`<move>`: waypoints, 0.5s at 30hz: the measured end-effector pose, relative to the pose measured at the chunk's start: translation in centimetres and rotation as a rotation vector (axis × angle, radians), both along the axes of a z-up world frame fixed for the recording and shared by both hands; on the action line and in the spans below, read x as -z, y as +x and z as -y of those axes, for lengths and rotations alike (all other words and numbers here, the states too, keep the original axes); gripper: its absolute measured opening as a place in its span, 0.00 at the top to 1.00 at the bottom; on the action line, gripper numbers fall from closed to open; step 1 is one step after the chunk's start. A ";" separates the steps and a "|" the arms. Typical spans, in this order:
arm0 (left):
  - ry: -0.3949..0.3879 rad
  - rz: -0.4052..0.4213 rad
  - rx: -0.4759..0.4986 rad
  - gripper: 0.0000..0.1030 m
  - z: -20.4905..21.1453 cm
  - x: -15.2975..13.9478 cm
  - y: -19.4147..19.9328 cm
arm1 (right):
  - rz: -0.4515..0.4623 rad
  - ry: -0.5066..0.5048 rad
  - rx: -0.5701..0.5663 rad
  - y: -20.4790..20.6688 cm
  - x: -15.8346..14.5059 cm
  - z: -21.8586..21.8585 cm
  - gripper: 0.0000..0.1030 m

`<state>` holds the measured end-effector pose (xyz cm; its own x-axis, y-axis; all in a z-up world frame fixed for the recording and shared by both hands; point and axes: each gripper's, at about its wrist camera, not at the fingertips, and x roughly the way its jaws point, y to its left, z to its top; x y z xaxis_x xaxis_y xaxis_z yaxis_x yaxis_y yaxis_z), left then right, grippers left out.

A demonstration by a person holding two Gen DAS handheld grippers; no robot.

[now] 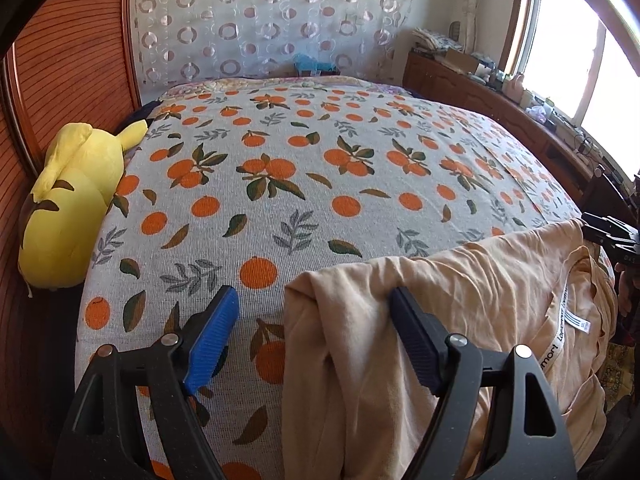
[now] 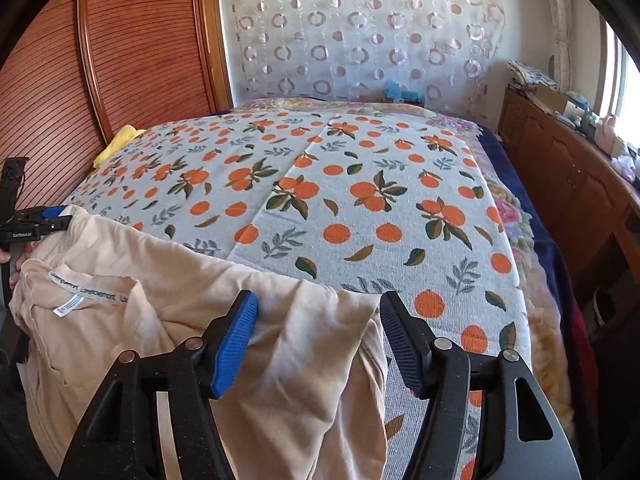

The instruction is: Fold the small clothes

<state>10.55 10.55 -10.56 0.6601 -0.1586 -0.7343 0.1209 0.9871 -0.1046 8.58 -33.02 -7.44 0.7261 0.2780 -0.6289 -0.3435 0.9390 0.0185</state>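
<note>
Peach shirt (image 2: 132, 320) is draped over the near edge of the bed (image 2: 360, 216); left gripper (image 1: 314, 312) and right gripper (image 2: 318, 314) are spread, nothing pinched; soft, light, floppy fabric, best pinched at shoulder corners

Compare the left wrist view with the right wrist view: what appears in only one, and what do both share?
Only the left wrist view shows the whole yellow plush toy by the headboard and the bright window. Only the right wrist view shows the dark blue blanket along the bed's edge. Both share the orange-print bedspread, the peach shirt with its neck label, and the circle-patterned curtain.
</note>
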 end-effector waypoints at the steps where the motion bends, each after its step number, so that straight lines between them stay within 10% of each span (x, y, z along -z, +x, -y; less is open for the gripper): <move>1: -0.002 0.003 0.000 0.23 0.0 0.0 0.0 | -0.006 0.001 0.004 0.2 0.2 0.1 0.36; 15: -0.012 0.000 -0.002 0.24 -0.1 -0.1 -0.1 | -0.007 -0.025 0.030 0.5 2.0 0.3 0.30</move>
